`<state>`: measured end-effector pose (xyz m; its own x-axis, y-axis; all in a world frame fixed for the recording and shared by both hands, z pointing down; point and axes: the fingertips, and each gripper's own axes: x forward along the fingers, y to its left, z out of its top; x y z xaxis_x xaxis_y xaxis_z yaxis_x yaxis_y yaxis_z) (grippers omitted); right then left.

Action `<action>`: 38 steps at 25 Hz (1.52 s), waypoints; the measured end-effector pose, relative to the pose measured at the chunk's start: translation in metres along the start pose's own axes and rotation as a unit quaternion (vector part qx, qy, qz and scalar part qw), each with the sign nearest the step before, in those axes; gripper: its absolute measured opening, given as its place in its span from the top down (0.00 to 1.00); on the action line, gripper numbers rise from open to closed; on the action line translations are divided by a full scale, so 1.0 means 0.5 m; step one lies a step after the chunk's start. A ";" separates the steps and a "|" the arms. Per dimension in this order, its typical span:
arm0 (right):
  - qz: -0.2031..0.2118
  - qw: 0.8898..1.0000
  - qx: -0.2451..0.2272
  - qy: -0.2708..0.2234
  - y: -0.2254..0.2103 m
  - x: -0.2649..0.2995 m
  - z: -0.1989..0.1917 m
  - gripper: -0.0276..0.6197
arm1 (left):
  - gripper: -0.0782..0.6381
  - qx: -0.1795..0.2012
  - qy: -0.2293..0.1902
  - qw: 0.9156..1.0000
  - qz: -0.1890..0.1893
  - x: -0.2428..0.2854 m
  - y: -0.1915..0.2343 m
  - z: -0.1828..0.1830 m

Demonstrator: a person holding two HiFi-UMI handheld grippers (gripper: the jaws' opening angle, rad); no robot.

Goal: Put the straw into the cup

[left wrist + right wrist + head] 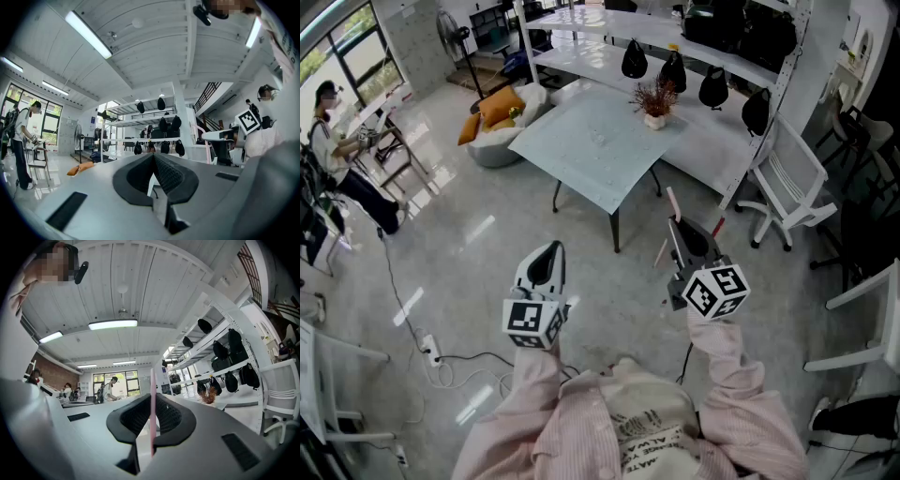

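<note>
Glossy grey floor (pixel 478 253), pale square counter (pixel 595 150) far, white metal shelving (pixel 609 23) beyond, white chair (pixel 792 183) right, windows (pixel 342 47) far left

The straw (pixel 152 413) is coloured pale pink, the pads (pixel 171 417) black. The cubes (pixel 532 322) on the left gripper (pixel 548 251) and right gripper (pixel 680 230) are patterned with black-and-white square markers. The sleeves (pixel 727 361) are striped pale pink; the cushions (pixel 500 106) are orange

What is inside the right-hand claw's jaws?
A thin pink straw, standing upright, pinched by the right gripper. In the head view the jaws cover its middle; only both ends show.
</note>
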<state>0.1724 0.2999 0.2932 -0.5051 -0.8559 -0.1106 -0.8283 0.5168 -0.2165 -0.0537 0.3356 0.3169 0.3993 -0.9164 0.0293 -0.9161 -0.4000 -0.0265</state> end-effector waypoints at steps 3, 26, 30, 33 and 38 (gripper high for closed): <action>0.001 1.000 0.002 0.001 -0.012 -0.006 -0.006 0.92 | 0.89 -0.005 0.001 1.000 -0.002 0.005 -0.011 -0.009; 0.021 0.999 0.032 -0.008 -0.083 0.042 -0.020 0.92 | 0.89 -0.034 0.005 0.999 0.026 0.063 -0.001 -0.047; 0.020 0.999 0.038 -0.004 -0.107 0.090 -0.031 0.92 | 0.89 -0.039 0.013 0.999 0.016 0.114 0.013 -0.062; 0.017 0.999 0.042 0.001 -0.130 0.150 -0.047 0.92 | 0.89 -0.040 0.018 0.999 0.015 0.166 0.055 -0.073; 0.009 0.999 0.052 0.009 -0.163 0.269 -0.078 0.92 | 0.89 -0.045 0.026 0.999 0.013 0.264 0.144 -0.082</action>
<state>0.1624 0.1434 0.3336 -0.5242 -0.8460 -0.0978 -0.7900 0.5259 -0.3150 -0.0685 0.1866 0.3598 0.3750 -0.9235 0.0807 -0.9266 -0.3708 0.0627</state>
